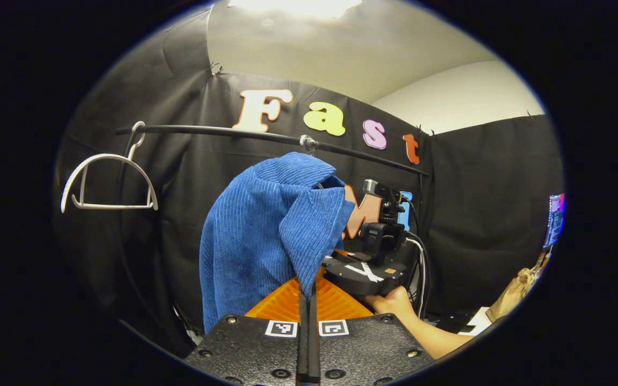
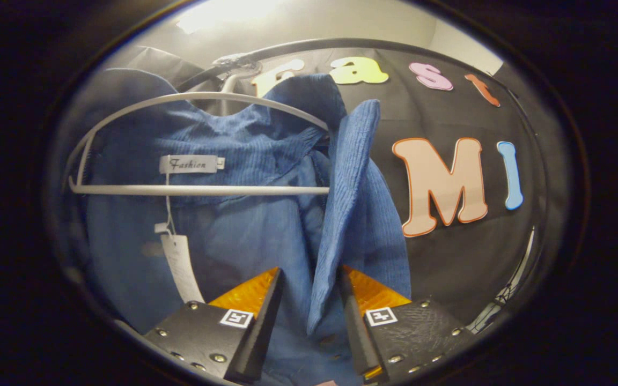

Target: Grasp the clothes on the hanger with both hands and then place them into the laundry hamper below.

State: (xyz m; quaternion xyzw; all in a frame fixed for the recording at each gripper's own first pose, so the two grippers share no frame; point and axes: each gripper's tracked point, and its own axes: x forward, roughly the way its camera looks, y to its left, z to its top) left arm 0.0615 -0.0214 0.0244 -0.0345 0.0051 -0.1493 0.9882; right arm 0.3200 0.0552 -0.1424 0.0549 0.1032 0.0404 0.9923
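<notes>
1. Nearest in the left gripper view: left gripper (image 1: 307,300) with jaws pressed together, clenched on a fold of the blue corduroy shirt (image 1: 266,236) at its lower edge.
2. Nearest in the right gripper view: right gripper (image 2: 309,300) with jaws parted, a hanging front flap of the shirt between them; whether either finger touches cloth cannot be told, so not yet a grip.
3. Just beyond the left gripper: the right gripper's body and the bare hand (image 1: 392,300) holding it, close against the shirt's right side.
4. Shirt position: draped on a white hanger (image 2: 196,190) hooked on the black rail (image 1: 266,136); a neck label and a paper swing tag (image 2: 180,265) dangle inside the collar.
5. Farther along the rail, well apart: a second, bare white hanger (image 1: 108,185).
6. Laundry hamper: somewhere below, not visible here.
7. Likely risks:
   - pulling with one side only, so the shirt twists and the collar snags on the hanger's shoulder;
   - hanger lifting off the rail and dropping with the garment;
   - right jaws closing on the thin flap edge alone, letting it slip out;
   - swing tag string catching on the crossbar.
</notes>
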